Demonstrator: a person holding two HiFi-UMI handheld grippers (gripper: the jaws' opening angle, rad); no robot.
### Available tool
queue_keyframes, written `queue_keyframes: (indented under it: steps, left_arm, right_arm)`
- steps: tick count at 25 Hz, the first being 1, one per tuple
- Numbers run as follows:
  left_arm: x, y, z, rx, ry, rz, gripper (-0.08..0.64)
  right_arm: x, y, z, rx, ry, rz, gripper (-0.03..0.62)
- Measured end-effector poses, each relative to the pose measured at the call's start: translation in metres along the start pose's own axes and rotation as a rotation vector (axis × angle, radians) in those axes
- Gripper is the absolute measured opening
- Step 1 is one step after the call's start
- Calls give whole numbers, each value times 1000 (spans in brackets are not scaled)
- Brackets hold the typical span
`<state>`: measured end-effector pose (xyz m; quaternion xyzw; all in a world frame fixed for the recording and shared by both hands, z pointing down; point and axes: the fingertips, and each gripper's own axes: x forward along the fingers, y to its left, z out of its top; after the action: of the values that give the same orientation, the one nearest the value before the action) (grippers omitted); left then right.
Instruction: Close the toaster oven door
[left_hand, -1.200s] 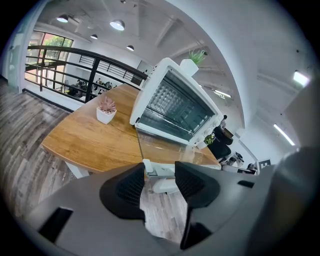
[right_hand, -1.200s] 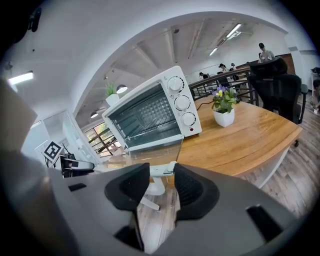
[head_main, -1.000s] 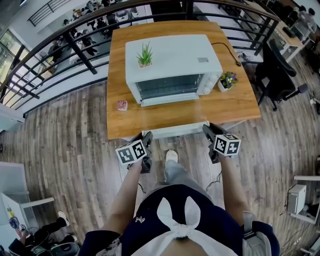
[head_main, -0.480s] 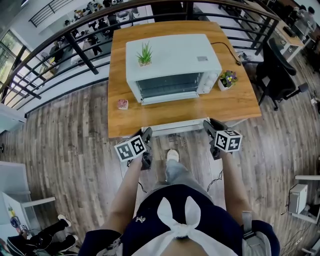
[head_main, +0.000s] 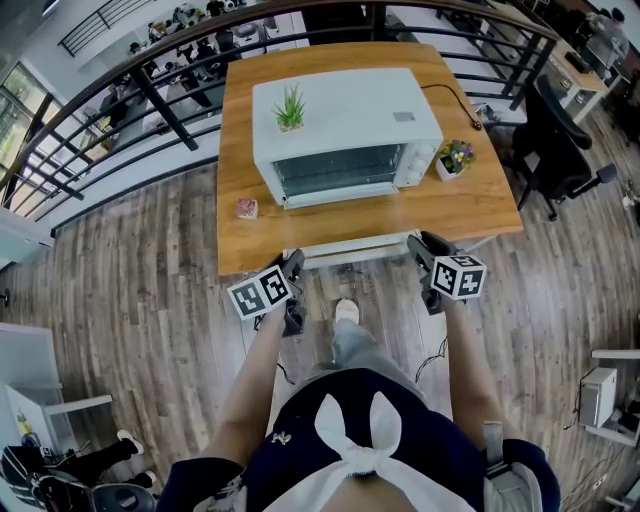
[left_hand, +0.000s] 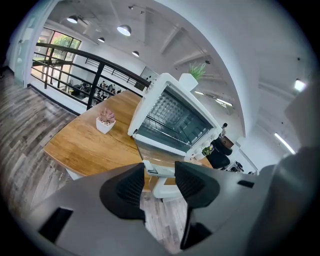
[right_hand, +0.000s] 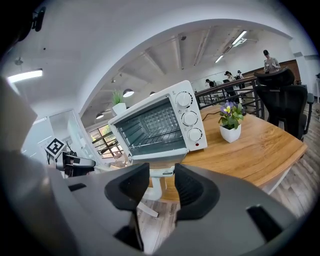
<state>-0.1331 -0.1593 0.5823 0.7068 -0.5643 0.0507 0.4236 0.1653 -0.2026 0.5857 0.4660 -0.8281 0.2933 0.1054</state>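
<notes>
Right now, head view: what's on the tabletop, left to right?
pink pot → toaster oven → flower pot

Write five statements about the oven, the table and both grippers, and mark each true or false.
1. The white toaster oven's glass door is shut. False: it lies folded down, open, toward the table's near edge.
2. A spiky green plant in a white pot stands on top of the oven. True.
3. The left gripper grips the door's white handle. False: its jaws are apart and empty, short of the handle.
4. A small white pot of purple and yellow flowers stands on the wooden table beside the oven's knob end. True.
5. The right gripper is shut. False: its jaws are apart and hold nothing.
</notes>
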Motion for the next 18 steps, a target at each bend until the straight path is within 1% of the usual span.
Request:
queue_keyframes:
  steps: [6,10,14,18]
  left_arm:
    - [0,-1,5,-11,-14,-10,201]
    - [0,-3,9,-16,-24,-18,201]
    - [0,-5,13,-21,-33,-26,201]
    - [0,-5,13,-21,-21,-14,201]
  right_arm:
    - [0,2,8,-56,-6,-27,157]
    - [-6,6,16,-66,-35,-38,155]
    - [-14,17,22,-76,-76,-27,147]
    - [-17,34,27,-109,-88,0,147]
